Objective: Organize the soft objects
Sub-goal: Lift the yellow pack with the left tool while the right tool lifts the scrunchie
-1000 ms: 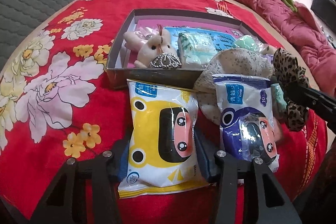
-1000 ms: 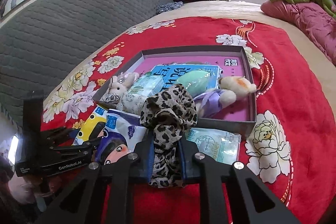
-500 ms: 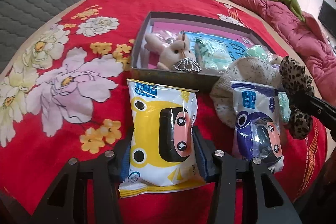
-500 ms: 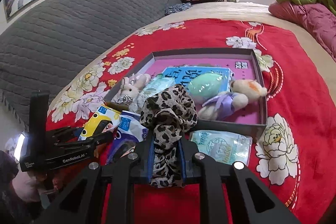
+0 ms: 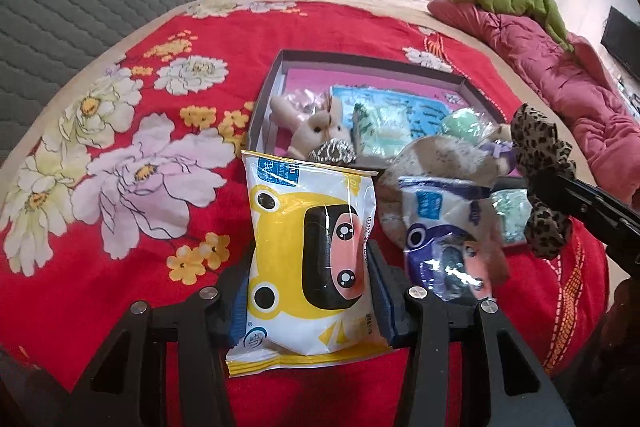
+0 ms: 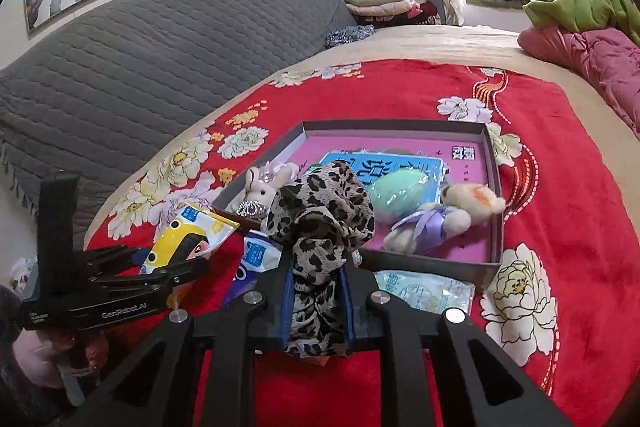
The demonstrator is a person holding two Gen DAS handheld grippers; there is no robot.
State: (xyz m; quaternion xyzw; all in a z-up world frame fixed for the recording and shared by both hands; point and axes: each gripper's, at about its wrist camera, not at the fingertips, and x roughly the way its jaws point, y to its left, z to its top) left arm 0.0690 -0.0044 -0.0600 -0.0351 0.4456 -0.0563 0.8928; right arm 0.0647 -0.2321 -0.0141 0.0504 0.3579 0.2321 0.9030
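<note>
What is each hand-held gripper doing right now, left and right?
Left hand-held gripper: closed on the yellow wipes pack.
Right hand-held gripper: closed on the leopard-print scrunchie.

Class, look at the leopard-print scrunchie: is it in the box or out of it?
Out. The leopard-print scrunchie is pinched in the right hand-held gripper, held short of the box.

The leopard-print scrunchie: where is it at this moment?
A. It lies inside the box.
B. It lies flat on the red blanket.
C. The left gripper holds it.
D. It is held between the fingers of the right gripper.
D: the leopard-print scrunchie is pinched in the right gripper, while the left gripper holds the yellow wipes pack.
</note>
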